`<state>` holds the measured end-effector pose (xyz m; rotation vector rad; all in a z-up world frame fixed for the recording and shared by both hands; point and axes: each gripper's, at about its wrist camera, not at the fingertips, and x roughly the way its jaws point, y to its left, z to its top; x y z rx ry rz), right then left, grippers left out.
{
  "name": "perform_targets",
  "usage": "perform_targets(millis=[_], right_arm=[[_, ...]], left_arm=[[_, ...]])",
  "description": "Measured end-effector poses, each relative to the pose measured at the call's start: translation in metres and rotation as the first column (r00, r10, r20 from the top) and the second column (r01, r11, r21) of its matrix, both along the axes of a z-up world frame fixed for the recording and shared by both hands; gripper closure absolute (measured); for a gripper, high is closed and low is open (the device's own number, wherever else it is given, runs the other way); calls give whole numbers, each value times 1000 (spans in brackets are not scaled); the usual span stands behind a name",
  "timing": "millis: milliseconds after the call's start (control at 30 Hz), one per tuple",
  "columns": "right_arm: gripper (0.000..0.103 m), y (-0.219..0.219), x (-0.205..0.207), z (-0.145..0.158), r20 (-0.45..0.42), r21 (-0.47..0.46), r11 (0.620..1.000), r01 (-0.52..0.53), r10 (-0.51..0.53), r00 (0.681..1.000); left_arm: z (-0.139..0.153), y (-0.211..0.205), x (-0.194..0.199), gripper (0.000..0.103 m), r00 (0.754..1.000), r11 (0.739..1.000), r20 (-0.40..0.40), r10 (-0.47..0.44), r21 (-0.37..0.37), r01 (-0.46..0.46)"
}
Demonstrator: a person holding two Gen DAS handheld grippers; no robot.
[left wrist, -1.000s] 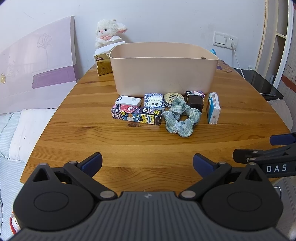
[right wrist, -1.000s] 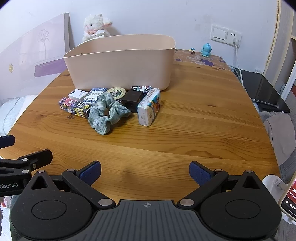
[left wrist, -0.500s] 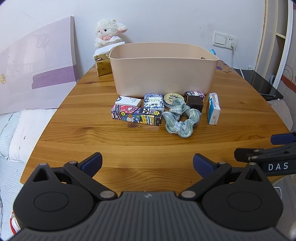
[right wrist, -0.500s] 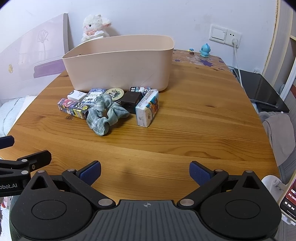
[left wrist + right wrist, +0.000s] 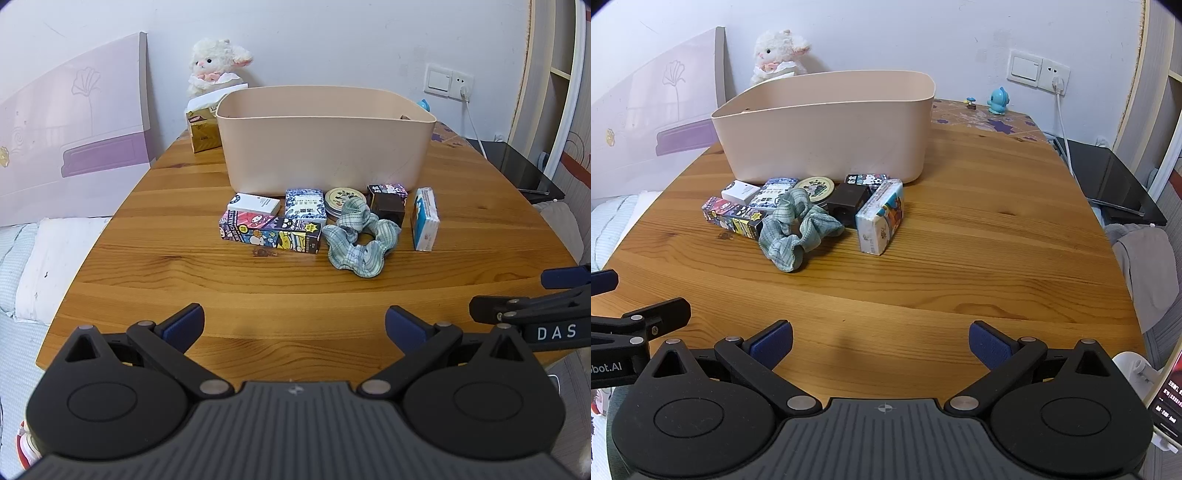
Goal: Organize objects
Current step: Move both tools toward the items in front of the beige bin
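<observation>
A beige plastic bin [image 5: 325, 147] [image 5: 827, 129] stands mid-table. In front of it lie a long cartoon box [image 5: 269, 232] [image 5: 733, 218], a white box [image 5: 255, 204], a blue-patterned box [image 5: 306, 205], a round tin [image 5: 341, 199] [image 5: 816, 186], a dark brown box [image 5: 386, 206] [image 5: 847, 201], a green checked scrunchie [image 5: 360, 240] [image 5: 796, 230] and a tissue pack [image 5: 425, 218] [image 5: 881, 219]. My left gripper [image 5: 294, 325] is open and empty above the near table edge. My right gripper [image 5: 881, 341] is open and empty, to the right of the left one.
A plush lamb [image 5: 216, 64] and a tissue box [image 5: 201, 127] stand behind the bin at the left. A small blue figurine [image 5: 997, 100] sits at the back right by a wall socket [image 5: 1054, 75]. A black side table [image 5: 1108, 181] stands to the right.
Both grippers have shifted slightly toward the objects; the pile sits a touch nearer in the right wrist view. Both stay open. No object has moved.
</observation>
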<state>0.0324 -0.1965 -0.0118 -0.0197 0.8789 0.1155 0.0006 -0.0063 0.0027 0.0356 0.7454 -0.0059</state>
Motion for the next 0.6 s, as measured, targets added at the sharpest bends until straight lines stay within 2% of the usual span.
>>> perform_targets(millis=[600], right_arm=[[0, -5, 22, -2, 33, -31, 999, 14, -13, 999]], left_arm=[[-8, -2, 31, 0, 1000, 1000, 7, -16, -22, 17]])
